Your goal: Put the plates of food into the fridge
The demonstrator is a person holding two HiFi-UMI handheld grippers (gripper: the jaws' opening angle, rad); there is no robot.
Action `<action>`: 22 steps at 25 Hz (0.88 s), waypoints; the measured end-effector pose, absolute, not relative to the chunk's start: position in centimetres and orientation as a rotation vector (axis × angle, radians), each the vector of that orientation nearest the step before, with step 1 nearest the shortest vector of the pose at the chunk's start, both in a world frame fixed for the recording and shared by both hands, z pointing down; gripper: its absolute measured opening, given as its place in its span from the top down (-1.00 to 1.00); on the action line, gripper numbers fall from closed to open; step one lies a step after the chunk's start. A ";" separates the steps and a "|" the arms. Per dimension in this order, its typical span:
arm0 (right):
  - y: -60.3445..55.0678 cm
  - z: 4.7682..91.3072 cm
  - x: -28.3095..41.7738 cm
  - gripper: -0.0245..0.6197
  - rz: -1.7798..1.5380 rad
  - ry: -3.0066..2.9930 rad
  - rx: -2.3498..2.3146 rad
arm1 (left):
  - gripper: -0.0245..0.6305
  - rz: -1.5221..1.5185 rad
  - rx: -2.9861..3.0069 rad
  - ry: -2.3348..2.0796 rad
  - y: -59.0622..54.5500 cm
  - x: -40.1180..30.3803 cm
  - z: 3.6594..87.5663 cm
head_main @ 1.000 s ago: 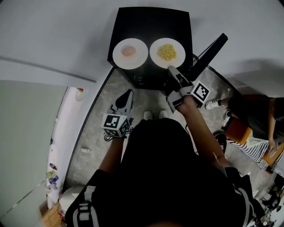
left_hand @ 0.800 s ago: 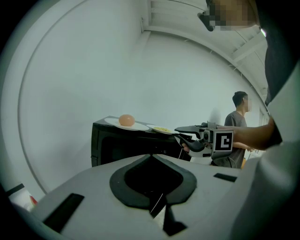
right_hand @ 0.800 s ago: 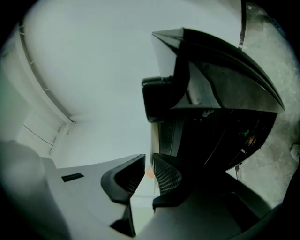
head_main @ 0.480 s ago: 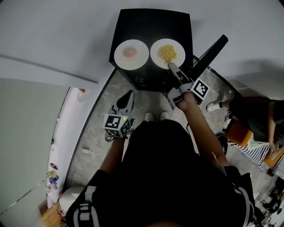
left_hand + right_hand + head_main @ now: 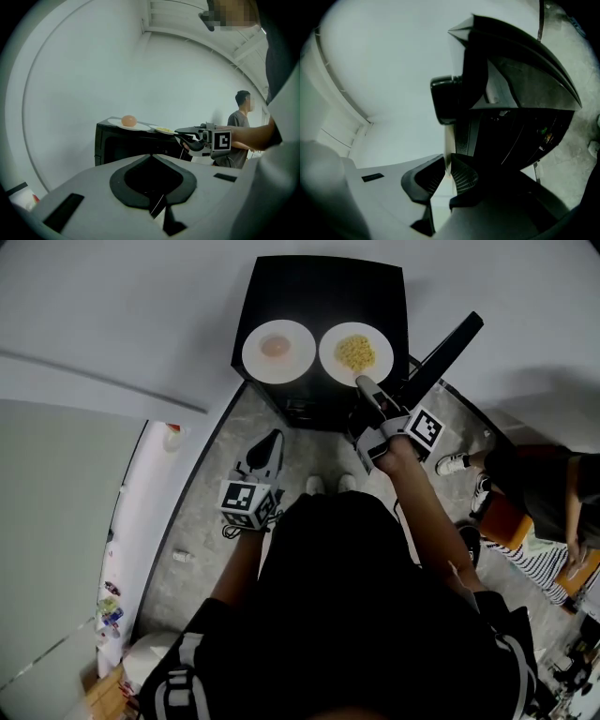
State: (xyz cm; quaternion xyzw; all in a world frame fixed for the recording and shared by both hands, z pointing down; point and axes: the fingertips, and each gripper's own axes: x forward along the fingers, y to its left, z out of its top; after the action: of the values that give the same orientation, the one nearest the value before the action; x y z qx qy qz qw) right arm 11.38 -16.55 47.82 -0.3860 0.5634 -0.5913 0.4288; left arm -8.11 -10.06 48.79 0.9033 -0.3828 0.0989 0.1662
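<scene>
Two white plates stand on top of the black fridge (image 5: pixel 319 287). The left plate (image 5: pixel 253 352) carries a round orange piece of food (image 5: pixel 129 121); the right plate (image 5: pixel 330 354) carries yellow noodles (image 5: pixel 354 352). My right gripper (image 5: pixel 361 382) reaches level to the near rim of the noodle plate. Its jaws have just been closing, and the thin white rim (image 5: pixel 449 145) stands between the pads (image 5: pixel 461 176), which grip it. My left gripper (image 5: pixel 273 437) hangs lower, in front of the fridge, shut and holding nothing. The left gripper view shows both plates and the right gripper (image 5: pixel 180 134) ahead.
The fridge's black door (image 5: pixel 445 348) stands open to the right of the right gripper. A seated person (image 5: pixel 539 488) is at the far right. A tall white panel (image 5: pixel 141 521) runs along the left. My feet (image 5: pixel 323 484) stand on grey floor before the fridge.
Hardly anything differs: both grippers and both plates stay where they were, with the right gripper at the noodle plate's rim.
</scene>
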 end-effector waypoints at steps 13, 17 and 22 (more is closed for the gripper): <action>-12.7 47.6 10.4 0.76 -1.496 1.438 -0.914 | 0.85 0.261 2.583 -1.036 -9.1 -7.3 49.1; -11.2 47.4 10.3 0.76 -1.494 1.463 -0.894 | 0.85 0.237 2.556 -1.033 -8.9 -7.3 49.1; -9.9 47.6 10.2 0.76 -1.509 1.469 -0.889 | 0.85 0.237 2.562 -1.024 -9.2 -7.0 49.2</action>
State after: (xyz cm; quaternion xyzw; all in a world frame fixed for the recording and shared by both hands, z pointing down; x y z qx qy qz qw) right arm 10.19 -9.86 47.55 -0.3537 0.5849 -0.6006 0.4149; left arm -6.99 -9.24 49.16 0.9092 -0.3632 0.0842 0.1852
